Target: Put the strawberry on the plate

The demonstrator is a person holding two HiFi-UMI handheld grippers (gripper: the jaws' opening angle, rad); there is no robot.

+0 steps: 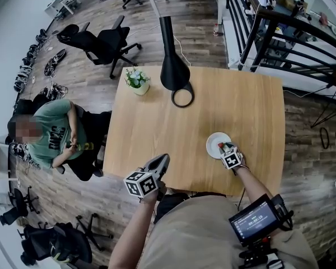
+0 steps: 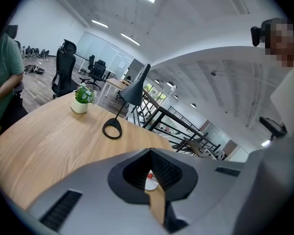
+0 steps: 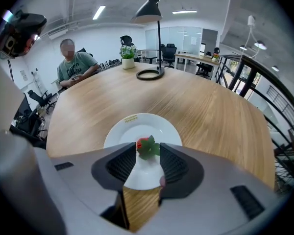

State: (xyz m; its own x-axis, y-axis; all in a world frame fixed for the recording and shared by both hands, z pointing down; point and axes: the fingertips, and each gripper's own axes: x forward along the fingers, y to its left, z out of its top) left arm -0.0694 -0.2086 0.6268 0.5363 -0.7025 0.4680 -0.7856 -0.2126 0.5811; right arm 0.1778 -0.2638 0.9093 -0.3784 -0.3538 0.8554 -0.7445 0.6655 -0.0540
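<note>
A small red strawberry (image 3: 147,147) with green leaves sits between the tips of my right gripper (image 3: 148,151), which is shut on it just above the white plate (image 3: 137,126). In the head view the right gripper (image 1: 225,149) is at the near edge of the plate (image 1: 215,143), on the right side of the wooden table (image 1: 224,105). My left gripper (image 1: 158,164) rests at the table's near edge with its jaws together and nothing in them. In the left gripper view the plate (image 2: 152,184) and the strawberry (image 2: 149,176) show as a small patch through the hollow of the jaws.
A black desk lamp (image 1: 173,66) with a ring base stands at the far middle of the table, with a small potted plant (image 1: 136,80) to its left. A seated person (image 1: 56,136) is beside the table's left side. Office chairs (image 1: 103,43) and a railing (image 1: 280,32) surround it.
</note>
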